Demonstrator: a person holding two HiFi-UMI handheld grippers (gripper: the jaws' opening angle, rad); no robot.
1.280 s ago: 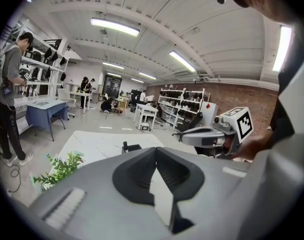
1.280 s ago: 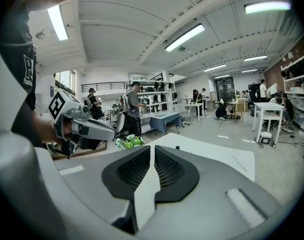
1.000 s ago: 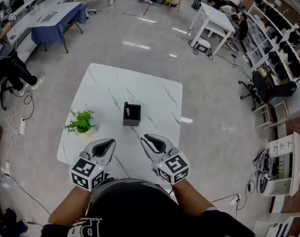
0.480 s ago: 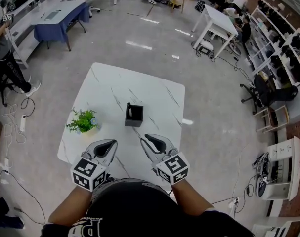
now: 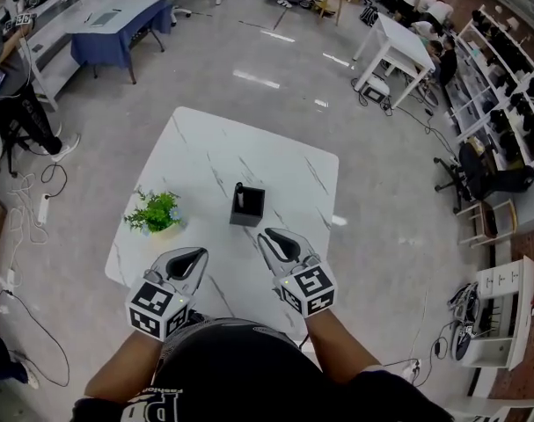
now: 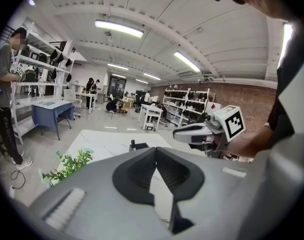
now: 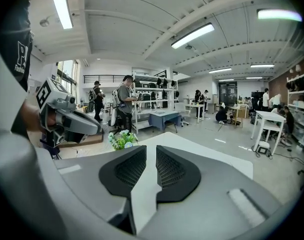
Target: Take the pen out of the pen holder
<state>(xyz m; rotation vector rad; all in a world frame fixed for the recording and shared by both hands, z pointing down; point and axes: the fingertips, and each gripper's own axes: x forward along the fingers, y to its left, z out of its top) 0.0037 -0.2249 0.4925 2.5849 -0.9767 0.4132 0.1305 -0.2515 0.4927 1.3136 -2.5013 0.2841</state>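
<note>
A dark pen (image 5: 238, 192) stands upright in the square black holder (image 5: 248, 209) near the middle of the white, grey-veined marble table (image 5: 205, 143), with a leafy green plant (image 5: 155, 212) well to its left. Both grey grippers hover over the near edge, well short of the holder. The left gripper (image 5: 199, 253) has its ribbed black pads pressed together at the tips on nothing, while the right gripper (image 5: 264, 234) keeps a narrow slit between its pads, also empty.

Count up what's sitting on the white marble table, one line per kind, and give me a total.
Potted plant: 1
Pen holder: 1
Pen, standing in the holder: 1
Total on the table: 3
</note>
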